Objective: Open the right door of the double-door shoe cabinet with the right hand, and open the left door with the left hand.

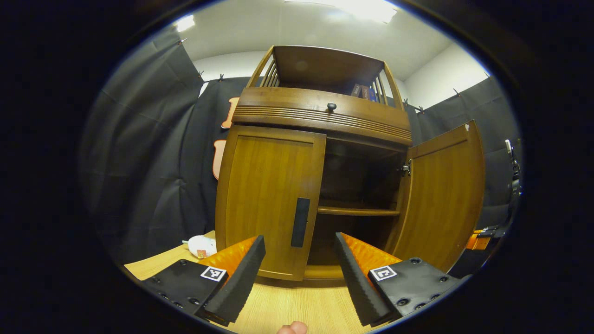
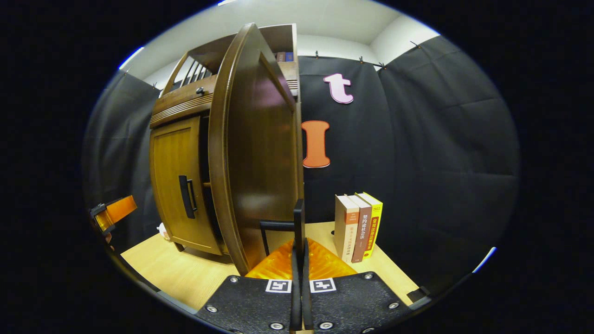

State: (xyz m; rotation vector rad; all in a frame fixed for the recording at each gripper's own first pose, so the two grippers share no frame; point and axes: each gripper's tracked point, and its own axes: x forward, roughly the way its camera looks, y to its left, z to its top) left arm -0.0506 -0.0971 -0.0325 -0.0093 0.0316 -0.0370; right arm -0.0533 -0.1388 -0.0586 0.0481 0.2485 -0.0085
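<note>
Pinching right door handle [image 2: 297, 218] w/ right gripper [image 2: 299, 250], door swung wide; left gripper [image 1: 299, 260] spread, lined up on left door handle [image 1: 300, 221].

Left gripper view faces the cabinet [image 1: 320, 185] front, close; right gripper view hugs its open right door [image 2: 255, 153]; both share the cabinet.

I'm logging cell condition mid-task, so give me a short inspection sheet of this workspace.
Surface: light wood tabletop.
Job's things: shoe cabinet; right door swung open, left door closed.
Clutter: three upright books; small white object beside the cabinet.
Grippers: left tongs open, facing the left door's handle; right tongs shut on right door's handle.
Cables: nothing seen.
Surroundings: black cloth walls, white ceiling.
</note>
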